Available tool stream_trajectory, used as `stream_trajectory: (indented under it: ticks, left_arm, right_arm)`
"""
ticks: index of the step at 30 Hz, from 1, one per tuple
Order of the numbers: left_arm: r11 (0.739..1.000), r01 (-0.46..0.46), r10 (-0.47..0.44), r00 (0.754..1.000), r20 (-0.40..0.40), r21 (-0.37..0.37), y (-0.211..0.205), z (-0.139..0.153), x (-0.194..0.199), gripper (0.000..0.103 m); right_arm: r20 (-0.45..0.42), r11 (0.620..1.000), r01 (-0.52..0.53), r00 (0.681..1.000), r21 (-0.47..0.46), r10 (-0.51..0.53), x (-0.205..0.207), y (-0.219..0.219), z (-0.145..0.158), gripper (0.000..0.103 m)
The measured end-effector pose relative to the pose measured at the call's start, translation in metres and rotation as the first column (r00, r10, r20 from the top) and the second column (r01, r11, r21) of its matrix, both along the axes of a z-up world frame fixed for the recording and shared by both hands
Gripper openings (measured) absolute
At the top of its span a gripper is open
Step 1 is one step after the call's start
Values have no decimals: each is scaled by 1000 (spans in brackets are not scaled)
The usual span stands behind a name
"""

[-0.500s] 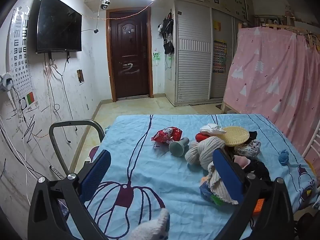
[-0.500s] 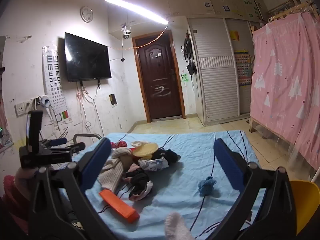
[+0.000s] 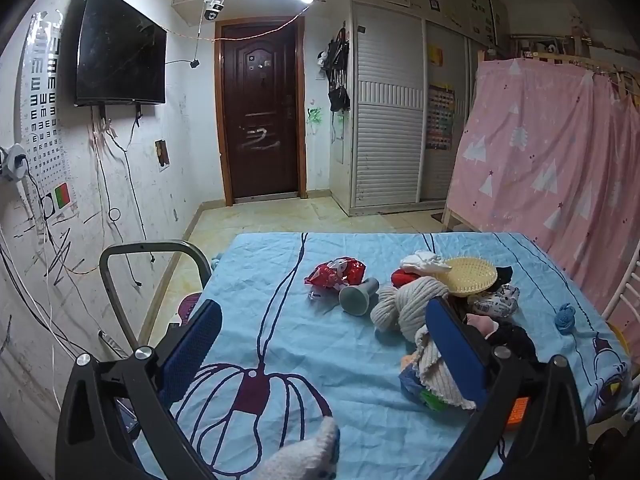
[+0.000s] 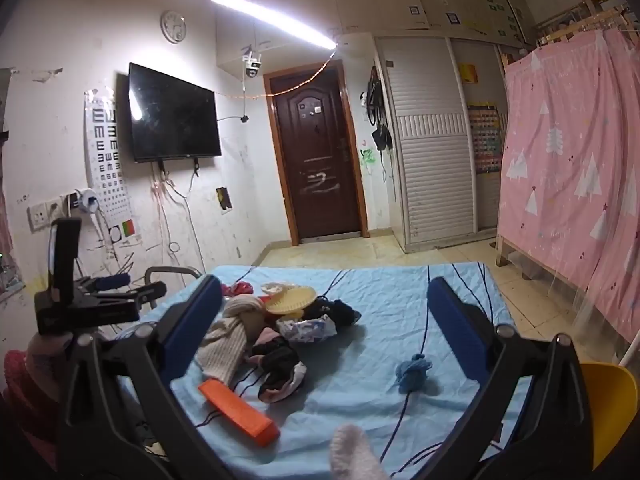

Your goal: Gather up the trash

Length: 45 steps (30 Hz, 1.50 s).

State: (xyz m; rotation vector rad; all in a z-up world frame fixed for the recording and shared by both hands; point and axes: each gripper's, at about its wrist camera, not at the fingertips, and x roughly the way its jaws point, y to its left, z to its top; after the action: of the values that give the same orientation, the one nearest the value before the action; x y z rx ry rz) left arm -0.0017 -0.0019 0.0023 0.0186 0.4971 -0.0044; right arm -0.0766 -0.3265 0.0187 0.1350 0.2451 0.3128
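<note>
Both grippers are seen spread as wide as they go, with nothing between the blue pads and nothing held. In the left wrist view the left gripper [image 3: 324, 344] is poised above the blue sheet [image 3: 280, 344], its pads at lower left and lower right of the frame; only bare cloth lies in the gap. Outward from there, up and a little right of centre, a crumpled red wrapper [image 3: 336, 273] is found, judged to be the most evident piece of trash. It lies well apart from the fingers, its longer side running roughly across the frame, so it would be met broadside by jaws opened left to right. Just beside it at lower right a grey cup [image 3: 357, 298] lies on its side, mouth toward the camera, and right of that a heap of clothes [image 3: 424, 300] topped by a yellow round lid [image 3: 470, 280] is partly hidden behind the right-hand pad. In the right wrist view the right gripper [image 4: 326, 326] frames the same heap at centre left, with an orange block [image 4: 240, 410] at lower left and a small blue scrap [image 4: 414, 372] at lower right of centre. The wrapper is glimpsed there only as a red sliver at far left, behind the pad. The left hand is therefore judged the nearer and better aligned; a straight advance up the frame, slightly rightward, would be called for.
</note>
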Motion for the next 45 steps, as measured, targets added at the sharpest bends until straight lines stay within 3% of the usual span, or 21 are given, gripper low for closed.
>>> stream_trajectory:
  ticks: [45]
  left_arm:
    - [1000, 27, -27, 1000, 14, -11, 1, 9, -10, 93]
  right_arm:
    - [11, 1000, -11, 1000, -9, 11, -5, 10, -1, 98]
